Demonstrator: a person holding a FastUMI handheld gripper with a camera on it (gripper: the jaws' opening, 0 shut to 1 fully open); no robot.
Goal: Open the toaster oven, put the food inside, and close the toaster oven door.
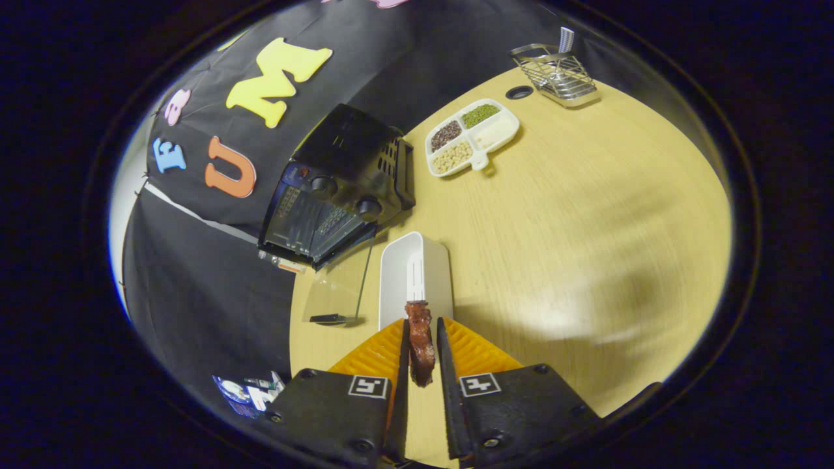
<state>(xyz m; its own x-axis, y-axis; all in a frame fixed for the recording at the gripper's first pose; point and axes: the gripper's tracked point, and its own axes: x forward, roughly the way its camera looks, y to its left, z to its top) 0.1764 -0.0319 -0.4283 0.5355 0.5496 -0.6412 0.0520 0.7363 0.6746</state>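
My gripper is shut on a piece of dark red-brown food, a strip held upright between the two orange fingers. Just beyond the fingertips stands a white rectangular tray on the wooden table. Beyond the tray, to the left, sits the black toaster oven at the table's edge. Its glass door hangs open, folded down toward me, with the dark handle at its near end. Two knobs show on the oven's front panel.
A white divided dish with beans and grains lies beyond the oven to the right. A wire rack stands at the table's far side next to a round hole. Wide bare wooden table spreads to the right.
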